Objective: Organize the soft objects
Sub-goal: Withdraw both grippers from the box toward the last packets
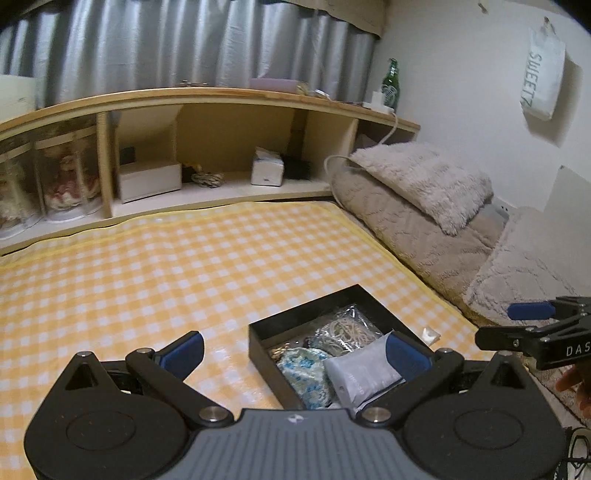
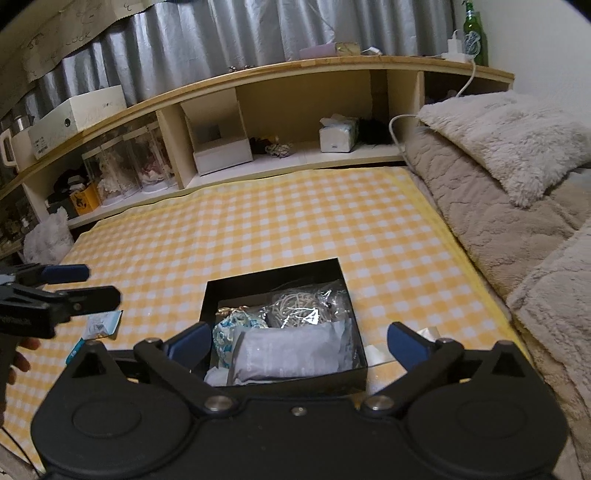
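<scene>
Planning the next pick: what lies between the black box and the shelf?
Only bare checked sheet lies between the black box and the shelf. The right wrist view shows it best.

Behind the yellow checked bed cover [image 2: 258, 229] a wooden shelf [image 2: 332, 62] carries a green bottle [image 2: 474, 33] and tissue box [image 2: 338, 134], with silver curtains [image 1: 184, 48] above and fluffy grey blankets [image 1: 424, 184] alongside.
</scene>
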Motion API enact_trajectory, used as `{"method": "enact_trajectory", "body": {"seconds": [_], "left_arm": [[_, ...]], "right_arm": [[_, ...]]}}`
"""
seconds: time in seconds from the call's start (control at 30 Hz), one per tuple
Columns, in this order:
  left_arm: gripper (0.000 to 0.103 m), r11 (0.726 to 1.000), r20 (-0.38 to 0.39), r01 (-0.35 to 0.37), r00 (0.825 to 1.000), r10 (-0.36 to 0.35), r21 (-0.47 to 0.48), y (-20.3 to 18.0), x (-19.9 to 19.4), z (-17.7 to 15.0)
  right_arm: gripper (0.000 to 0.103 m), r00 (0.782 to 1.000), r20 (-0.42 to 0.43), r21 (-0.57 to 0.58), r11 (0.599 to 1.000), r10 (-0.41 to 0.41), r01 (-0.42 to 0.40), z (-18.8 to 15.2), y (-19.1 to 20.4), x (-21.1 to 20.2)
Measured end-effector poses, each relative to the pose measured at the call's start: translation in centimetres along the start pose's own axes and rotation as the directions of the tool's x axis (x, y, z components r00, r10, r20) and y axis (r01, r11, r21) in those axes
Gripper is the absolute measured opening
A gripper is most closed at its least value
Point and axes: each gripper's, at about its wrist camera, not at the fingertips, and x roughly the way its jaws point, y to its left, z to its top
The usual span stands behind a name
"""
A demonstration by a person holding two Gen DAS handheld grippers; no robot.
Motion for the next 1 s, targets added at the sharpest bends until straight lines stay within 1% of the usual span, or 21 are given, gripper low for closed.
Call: {"method": "enact_trajectory", "body": {"seconds": [0.17,0.33,0.43,0.53,0.77,1.0], "left_arm": [[0.103,0.999,0.014,-0.041,0.999,0.041,-0.003,1.2,-1.6,-1.0],[0.103,0.997,0.018,-0.064,0.998,0.065,-0.035,2.8,-2.7,-1.8],[0.103,0.995,0.020,-0.083,0.996,0.084,-0.051,4.0,-3.4,-2.2],[0.103,0.991,0.031,-0.104,0.994,0.107,-0.083,5.8,-4.3,-2.7],[0.103,0.980,0.041,-0.164,0.985,0.169,-0.109,9.6,-5.6,-3.5],[0.103,0.958,0.040,-0.261,0.963,0.267,-0.115,13.3,-6.4,-4.2]], "right_arm": [[0.103,0.999,0.029,0.014,1.000,-0.026,0.026,-0.4,0.7,-0.9],[0.103,0.998,0.044,0.013,0.999,-0.053,0.052,-0.9,1.7,-1.0],[0.103,0.995,0.084,0.037,0.998,-0.060,0.058,-1.2,2.4,-1.2],[0.103,0.993,0.112,0.051,0.998,-0.035,0.029,-1.4,3.4,-0.7],[0.103,0.992,0.123,0.031,0.999,0.015,-0.019,-1.4,7.2,1.7],[0.103,0.989,0.127,-0.019,0.997,0.077,-0.075,-0.9,11.6,3.8]]}}
